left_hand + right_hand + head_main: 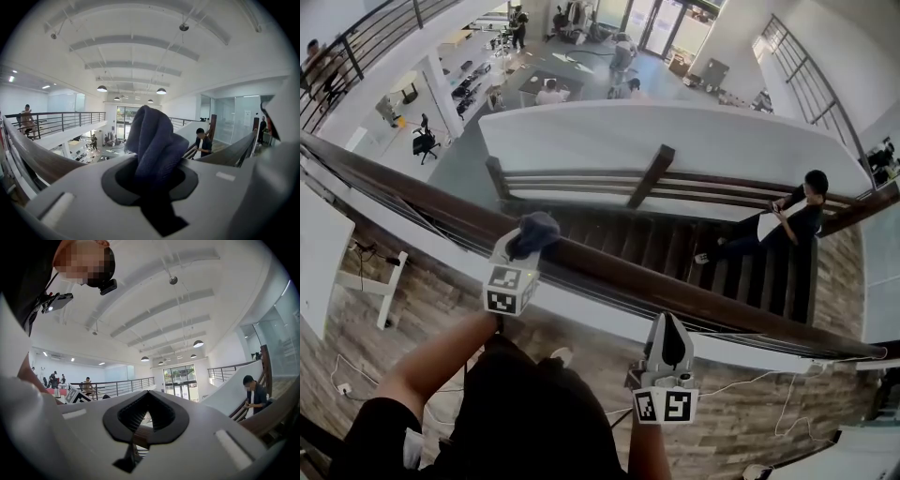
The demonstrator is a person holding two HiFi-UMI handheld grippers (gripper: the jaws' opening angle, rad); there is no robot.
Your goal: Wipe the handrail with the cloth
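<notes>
At handrail (694, 295), left gripper (525, 247) (clamped) holds cloth (534, 228).

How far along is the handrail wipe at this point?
Done: the left claw is shut on the dark blue cloth. In hand: the cloth sits against the wooden handrail. Left: the long run of rail beyond it; no sign shows which parts are wiped. The right claw is shut, empty, short of the rail.

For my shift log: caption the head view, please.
Left gripper holds a blue cloth at the wooden handrail; right gripper hangs shut and empty, short of it.
</notes>
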